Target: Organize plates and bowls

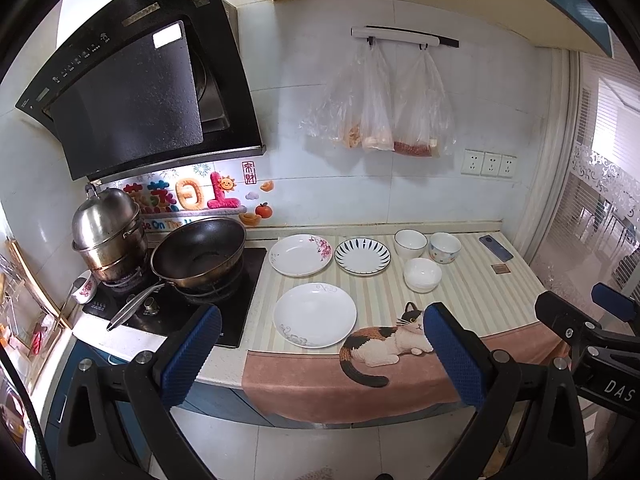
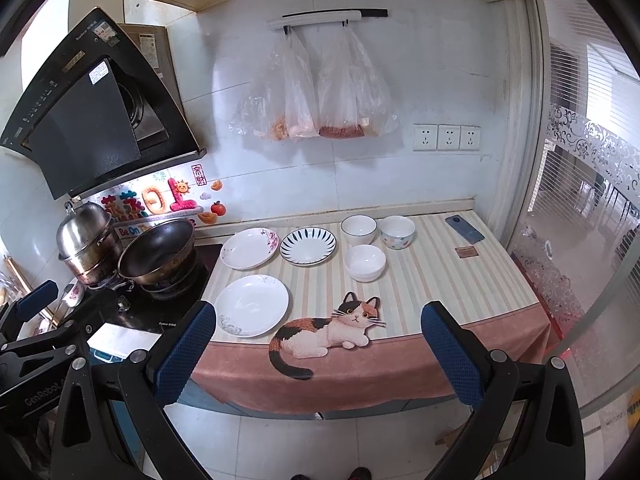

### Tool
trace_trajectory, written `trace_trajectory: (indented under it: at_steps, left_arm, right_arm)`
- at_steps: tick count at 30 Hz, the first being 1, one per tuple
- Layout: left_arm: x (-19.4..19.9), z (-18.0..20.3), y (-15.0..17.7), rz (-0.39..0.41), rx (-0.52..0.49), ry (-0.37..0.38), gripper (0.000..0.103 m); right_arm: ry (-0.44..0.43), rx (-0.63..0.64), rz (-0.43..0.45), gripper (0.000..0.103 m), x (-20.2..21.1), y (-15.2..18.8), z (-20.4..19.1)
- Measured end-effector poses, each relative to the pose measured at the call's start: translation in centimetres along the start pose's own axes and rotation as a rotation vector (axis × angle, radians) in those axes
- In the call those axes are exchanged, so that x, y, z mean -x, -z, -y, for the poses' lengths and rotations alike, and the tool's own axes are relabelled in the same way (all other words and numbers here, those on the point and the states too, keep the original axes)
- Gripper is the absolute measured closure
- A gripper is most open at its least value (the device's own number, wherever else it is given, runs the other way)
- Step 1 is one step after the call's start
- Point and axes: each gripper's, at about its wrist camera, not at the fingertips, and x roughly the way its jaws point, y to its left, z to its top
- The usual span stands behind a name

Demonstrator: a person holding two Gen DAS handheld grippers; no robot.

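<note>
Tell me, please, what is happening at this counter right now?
A person holds two grippers back from the counter, the left gripper and right gripper both open and empty. Three plates and three bowls sit apart on the striped mat, none stacked yet.

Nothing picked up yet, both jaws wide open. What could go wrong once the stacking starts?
The near plate sits close to the counter edge, on a cloth that overhangs it; dragging could pull either off. The three bowls stand tightly grouped, so open jaws reaching one may knock another. The phone lies nearby.
</note>
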Motion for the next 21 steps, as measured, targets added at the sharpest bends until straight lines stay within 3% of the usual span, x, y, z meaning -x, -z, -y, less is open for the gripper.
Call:
trace_trajectory:
  at_steps: [21]
  left_arm:
    - [1.4,-0.2,0.3,0.035,0.008,0.005,0.0]
  right_arm:
    - [0.0,-0.003,0.016,0.0,1.3,0.2,0.6]
